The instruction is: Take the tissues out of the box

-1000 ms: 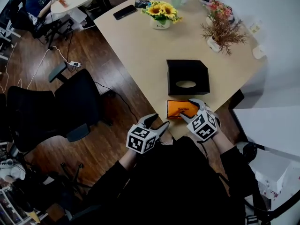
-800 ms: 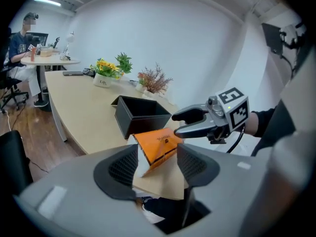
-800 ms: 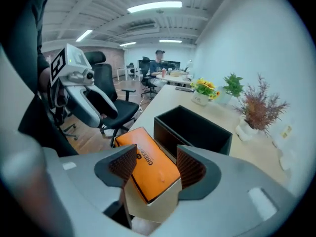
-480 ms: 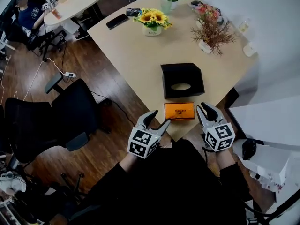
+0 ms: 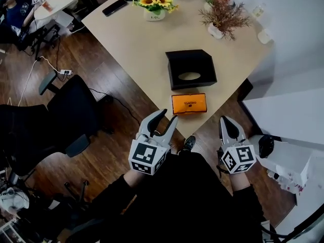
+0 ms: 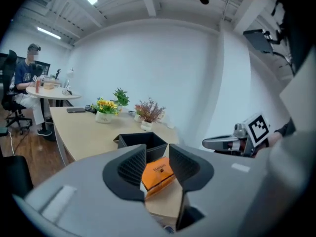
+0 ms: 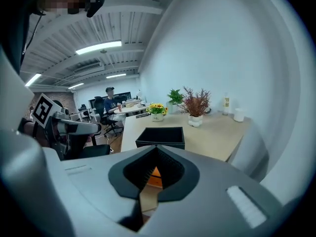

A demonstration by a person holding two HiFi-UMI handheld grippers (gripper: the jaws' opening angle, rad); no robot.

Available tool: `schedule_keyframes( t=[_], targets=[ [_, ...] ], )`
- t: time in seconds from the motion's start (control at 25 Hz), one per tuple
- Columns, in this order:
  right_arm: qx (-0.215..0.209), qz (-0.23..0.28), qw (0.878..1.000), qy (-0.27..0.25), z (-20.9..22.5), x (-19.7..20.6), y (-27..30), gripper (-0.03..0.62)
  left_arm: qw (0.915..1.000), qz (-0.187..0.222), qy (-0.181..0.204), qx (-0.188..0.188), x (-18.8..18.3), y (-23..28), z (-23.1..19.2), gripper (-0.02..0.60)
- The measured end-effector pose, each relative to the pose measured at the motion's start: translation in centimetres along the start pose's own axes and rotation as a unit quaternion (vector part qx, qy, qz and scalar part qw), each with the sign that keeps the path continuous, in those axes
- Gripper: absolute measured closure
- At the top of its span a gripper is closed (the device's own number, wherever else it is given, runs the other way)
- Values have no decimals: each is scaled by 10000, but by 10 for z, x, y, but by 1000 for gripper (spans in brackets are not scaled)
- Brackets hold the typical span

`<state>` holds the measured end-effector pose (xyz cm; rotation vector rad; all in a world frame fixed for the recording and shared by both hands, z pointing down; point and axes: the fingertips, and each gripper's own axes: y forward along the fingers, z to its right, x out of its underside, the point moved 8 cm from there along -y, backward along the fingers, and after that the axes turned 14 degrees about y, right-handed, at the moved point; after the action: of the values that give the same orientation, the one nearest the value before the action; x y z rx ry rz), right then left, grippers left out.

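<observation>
A black tissue box (image 5: pixel 191 69) with an oval slot on top stands on the beige table (image 5: pixel 142 44); no tissue shows in the slot. An orange pack (image 5: pixel 189 104) lies flat near the table's front edge. Both grippers hang off the table, in front of it. My left gripper (image 5: pixel 164 119) has its jaws closing with a gap and nothing between them; in its own view the orange pack (image 6: pixel 159 174) and the box (image 6: pixel 140 141) lie beyond. My right gripper (image 5: pixel 228 124) is shut and empty, right of the pack; in the right gripper view the box (image 7: pixel 160 136) stands ahead.
Sunflowers in a white pot (image 5: pixel 154 4), a dried plant (image 5: pixel 223 16) and a phone (image 5: pixel 113 6) sit at the table's far side. A black office chair (image 5: pixel 71 110) stands left on the wooden floor. A white surface (image 5: pixel 288 120) borders the right.
Both grippers have drawn back from the table edge toward the person. The right gripper has left the orange pack and shut. The left jaws have narrowed.
</observation>
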<state>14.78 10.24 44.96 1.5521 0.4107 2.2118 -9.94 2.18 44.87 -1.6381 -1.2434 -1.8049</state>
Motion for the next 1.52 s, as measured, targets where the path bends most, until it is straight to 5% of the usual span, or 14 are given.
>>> schedule_keyframes(
  t=[0.52,0.92,1.52],
  targets=[
    [-1167,803,9896,-253,-13,-42,-45,594,9953,283,530,-756,-42,-33,55,479],
    [-1388,1122,9827,-486,-9,-53,-68,594,9915,649,731,-864,-54,-39,84,480],
    [-1285,1053,9845,-570,-11,-48,-71,594,9933,540,659,-784,-48,-39,82,480]
  ],
)
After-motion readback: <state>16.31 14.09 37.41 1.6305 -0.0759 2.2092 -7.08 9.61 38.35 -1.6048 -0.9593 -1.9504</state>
